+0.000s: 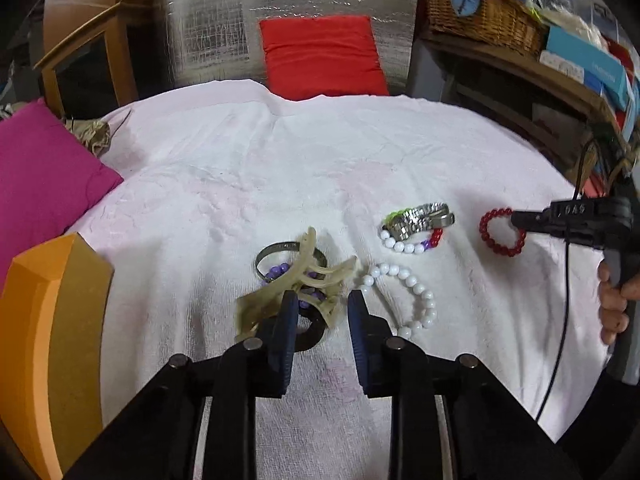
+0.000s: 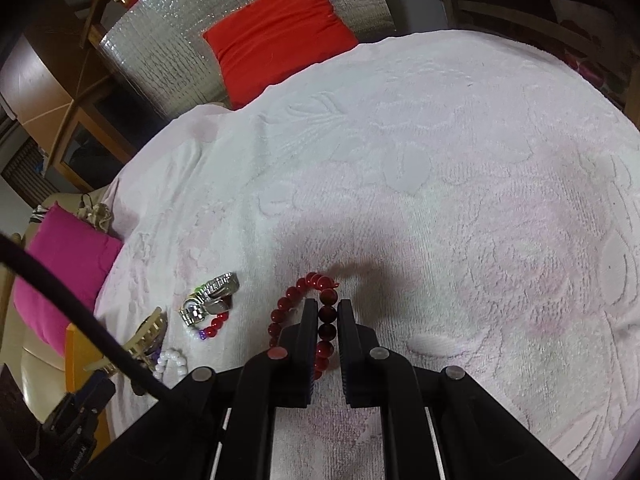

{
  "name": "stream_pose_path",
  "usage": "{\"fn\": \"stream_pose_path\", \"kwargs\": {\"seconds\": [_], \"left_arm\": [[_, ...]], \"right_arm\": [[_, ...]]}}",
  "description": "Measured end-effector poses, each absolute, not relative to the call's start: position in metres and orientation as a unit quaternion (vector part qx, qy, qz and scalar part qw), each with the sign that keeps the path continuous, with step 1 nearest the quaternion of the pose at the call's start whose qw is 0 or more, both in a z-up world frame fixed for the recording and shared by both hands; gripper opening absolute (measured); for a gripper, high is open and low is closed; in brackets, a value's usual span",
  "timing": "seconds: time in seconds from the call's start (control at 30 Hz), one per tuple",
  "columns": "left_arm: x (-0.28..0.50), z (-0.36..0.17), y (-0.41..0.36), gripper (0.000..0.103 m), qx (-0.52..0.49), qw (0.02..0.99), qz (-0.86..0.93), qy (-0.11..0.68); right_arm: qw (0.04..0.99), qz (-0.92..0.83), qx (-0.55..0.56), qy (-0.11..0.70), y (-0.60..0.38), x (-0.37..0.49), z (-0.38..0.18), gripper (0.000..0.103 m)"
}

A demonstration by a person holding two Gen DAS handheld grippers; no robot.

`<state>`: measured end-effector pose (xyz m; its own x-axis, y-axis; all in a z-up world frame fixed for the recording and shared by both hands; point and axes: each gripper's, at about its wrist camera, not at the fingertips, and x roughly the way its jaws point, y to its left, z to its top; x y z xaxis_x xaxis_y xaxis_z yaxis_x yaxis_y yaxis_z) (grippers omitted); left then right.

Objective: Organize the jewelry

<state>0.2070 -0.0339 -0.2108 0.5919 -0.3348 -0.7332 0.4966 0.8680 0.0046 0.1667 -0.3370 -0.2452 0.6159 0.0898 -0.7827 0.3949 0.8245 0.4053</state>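
Right gripper point(image 2: 325, 312) pinching glossy red bead bracelet point(image 2: 294, 312) | left gripper point(image 1: 323, 304) spread over ribbed translucent hair claw point(image 1: 296, 280) | nubby towel point(image 2: 460, 200)

Home: cushions point(image 1: 320, 56), wicker basket point(image 1: 480, 16)

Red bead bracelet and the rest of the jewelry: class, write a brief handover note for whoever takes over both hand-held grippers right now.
Right hand-held gripper: closed on one side of the red bead bracelet, on the white towel.
Left hand-held gripper: open, empty, over the hair claw and the bangle.
Elsewhere: white bead bracelet beside the left gripper; metal watch atop a mixed bead bracelet.
Done: nothing visibly sorted.
Left: place the red bracelet, then the rest.
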Motion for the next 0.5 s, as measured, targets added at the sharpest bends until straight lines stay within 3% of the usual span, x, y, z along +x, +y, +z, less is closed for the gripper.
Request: {"fn": "stream_pose_path", "kwargs": {"seconds": [0.3,0.33,0.4,0.5], "left_arm": [[0.206,-0.193,-0.018,0.03,0.075,0.897,-0.235,0.367],[0.204,-0.19,-0.015,0.037,0.073,0.901,-0.234,0.359],[0.204,-0.183,-0.006,0.076,0.068,0.911,-0.217,0.343],[0.211,-0.182,0.004,0.079,0.054,0.916,-0.203,0.342]], "right_arm": [[0.849,-0.086,0.287,0.435,-0.334,0.167,-0.248,0.011],[0.849,-0.086,0.289,0.434,-0.335,0.167,-0.248,0.011],[0.848,-0.087,0.293,0.434,-0.337,0.166,-0.248,0.011],[0.843,-0.084,0.3,0.438,-0.338,0.167,-0.251,0.011]]}}
